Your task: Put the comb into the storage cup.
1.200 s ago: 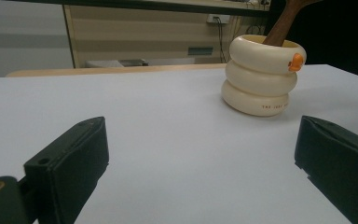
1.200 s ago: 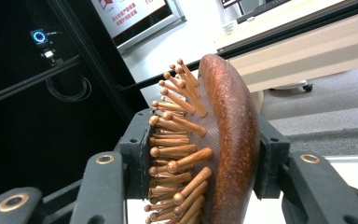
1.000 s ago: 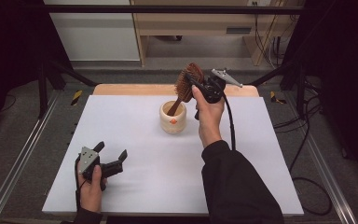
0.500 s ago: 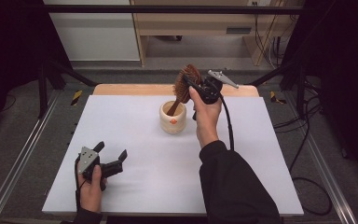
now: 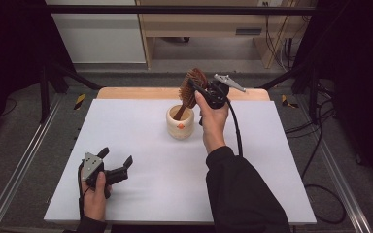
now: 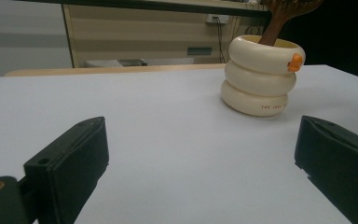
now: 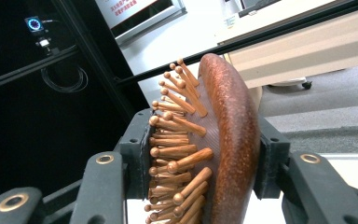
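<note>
High view, right tool [image 5: 192, 89] clamps hairbrush [image 5: 193, 87], handle in cup [image 5: 180, 122]

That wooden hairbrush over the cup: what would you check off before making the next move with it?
1. Grip on the hairbrush: ok. The right gripper has its jaws clamped on the brush head, one on the bristles, one on the back.
2. Handle inside the cup: ok. The high view shows the handle's lower end within the rim.
3. Handle touching the cup's bottom: cannot tell, the inside is hidden.
4. Cup upright on the table: ok, it stands level on the white top.
5. Left gripper out of the way: ok. It rests open near the front edge, well apart from the cup.
</note>
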Tool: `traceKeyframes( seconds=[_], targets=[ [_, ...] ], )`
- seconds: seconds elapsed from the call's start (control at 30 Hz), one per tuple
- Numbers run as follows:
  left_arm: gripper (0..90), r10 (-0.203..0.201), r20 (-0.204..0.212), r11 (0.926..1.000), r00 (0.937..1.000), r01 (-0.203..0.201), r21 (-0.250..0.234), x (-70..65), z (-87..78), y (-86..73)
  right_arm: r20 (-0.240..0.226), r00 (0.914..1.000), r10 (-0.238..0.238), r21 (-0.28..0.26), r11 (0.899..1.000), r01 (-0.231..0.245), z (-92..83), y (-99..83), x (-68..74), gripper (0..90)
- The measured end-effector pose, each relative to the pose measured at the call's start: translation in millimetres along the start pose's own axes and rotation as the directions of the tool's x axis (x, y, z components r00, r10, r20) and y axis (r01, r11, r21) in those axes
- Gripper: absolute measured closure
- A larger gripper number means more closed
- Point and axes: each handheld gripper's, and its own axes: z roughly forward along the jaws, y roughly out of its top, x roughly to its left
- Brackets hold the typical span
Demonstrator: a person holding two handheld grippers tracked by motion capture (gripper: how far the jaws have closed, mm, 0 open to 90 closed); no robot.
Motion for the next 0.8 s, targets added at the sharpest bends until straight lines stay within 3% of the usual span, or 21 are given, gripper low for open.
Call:
traceKeyframes(
  seconds=[0.2,0.37,0.8],
  targets=[
    [3.0,0.000,-0.001,1.0000,1.0000,0.000,0.001,0.1,-0.2,0.0,-0.001,1.0000,0.002,0.007,1.000,-0.002,1.1,-1.6,-0.4,50.0],
    [3.0,-0.001,0.003,1.0000,1.0000,0.001,0.002,-0.4,-0.2,-0.1,0.013,0.9996,-0.026,0.010,1.000,0.025,1.8,-3.1,2.1,49.9],
    [3.0,-0.001,0.002,1.0000,1.0000,0.001,0.003,0.2,-0.4,0.0,-0.002,0.9999,-0.015,0.020,1.000,0.015,4.5,-6.9,2.8,49.9]
  ],
)
